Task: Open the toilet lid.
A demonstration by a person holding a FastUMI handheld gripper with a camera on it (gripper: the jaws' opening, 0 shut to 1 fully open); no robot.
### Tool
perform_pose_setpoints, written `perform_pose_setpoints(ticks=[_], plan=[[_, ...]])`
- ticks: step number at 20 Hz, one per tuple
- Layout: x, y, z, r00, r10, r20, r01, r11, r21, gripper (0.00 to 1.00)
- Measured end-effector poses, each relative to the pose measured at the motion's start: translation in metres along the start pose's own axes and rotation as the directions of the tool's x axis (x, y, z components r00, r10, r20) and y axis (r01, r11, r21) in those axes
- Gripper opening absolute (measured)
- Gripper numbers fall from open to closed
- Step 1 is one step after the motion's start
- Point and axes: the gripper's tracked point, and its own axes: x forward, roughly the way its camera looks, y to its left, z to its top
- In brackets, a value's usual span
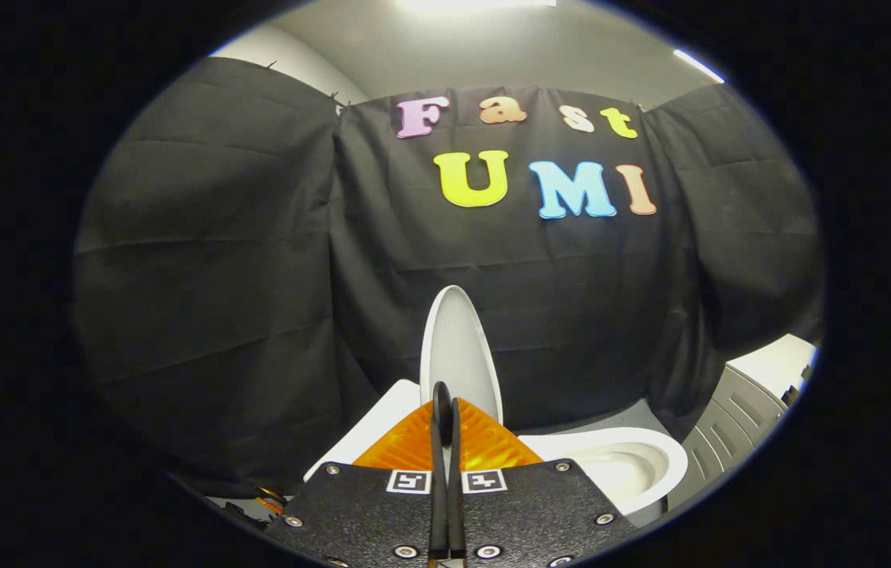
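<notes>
Left: black cloth wall (208, 260) hangs in folds, with a strip of pale room wall (287, 59) above it. At the foot of the cloth, a white flat part (370, 430), seemingly the tank top, runs back toward the wall.

Centre: gripper (445, 418) points forward, jaws pressed together, tips meeting with no visible gap. Whether anything thin is caught between them cannot be told. Directly beyond the tips stands the toilet lid (461, 347), raised upright and seen nearly edge-on, its pale inner face turned rightward toward the bowl. The tips overlap the lid's lower edge in this view; contact cannot be confirmed. The gripper body hides the hinge area.

Right of centre: toilet bowl (634, 465), white, open, rim exposed, lying just right of the jaws and below the lid.

Far right: a grey ribbed panel (737, 422) with a white top (776, 363) stands beside the bowl, near but apart. Ceiling light strip (698, 65) above.
</notes>
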Motion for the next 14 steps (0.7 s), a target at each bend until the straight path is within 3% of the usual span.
perform_pose_setpoints(ticks=[11,14], plan=[[0.010,0.039,-0.009,0.996,0.092,-0.021,-0.092,0.996,-0.004,0.01],[0.009,0.047,-0.009,0.994,0.102,-0.034,-0.104,0.993,-0.057,0.01]])
